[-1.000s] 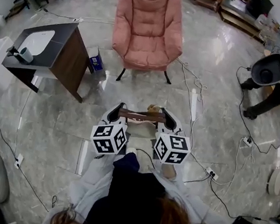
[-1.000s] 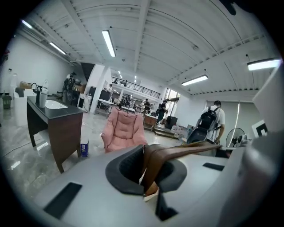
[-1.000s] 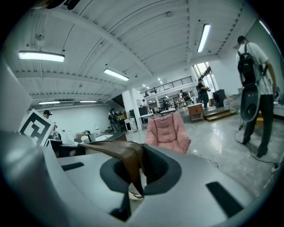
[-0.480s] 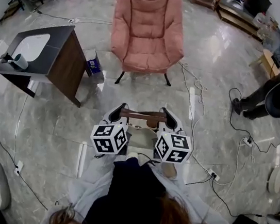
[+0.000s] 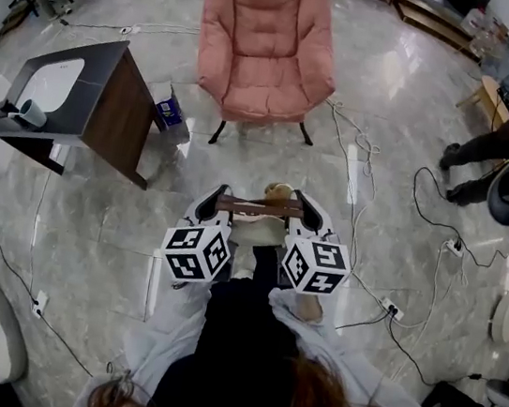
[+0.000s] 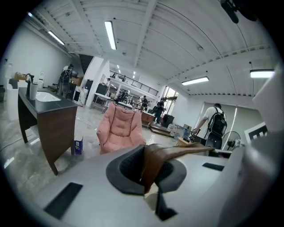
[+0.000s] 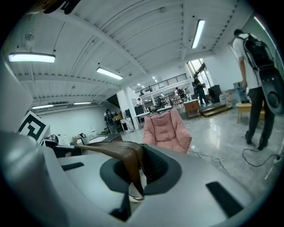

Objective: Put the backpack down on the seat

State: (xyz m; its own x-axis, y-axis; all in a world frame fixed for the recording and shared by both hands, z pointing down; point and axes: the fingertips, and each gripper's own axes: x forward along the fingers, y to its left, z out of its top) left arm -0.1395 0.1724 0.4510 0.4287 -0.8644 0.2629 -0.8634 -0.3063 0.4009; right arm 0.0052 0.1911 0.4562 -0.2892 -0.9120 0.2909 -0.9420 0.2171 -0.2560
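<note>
Since a second ago the pink armchair has drifted up and to the left in the head view, so its top is now cut off, and the bystander's legs at the right have shifted, while both grippers hold their place at the centre. The left gripper and the right gripper are each clamped on one end of the brown strap, which stretches level between them. The pale backpack hangs beneath it above the marble floor, just in front of the person and well short of the armchair's seat.
</note>
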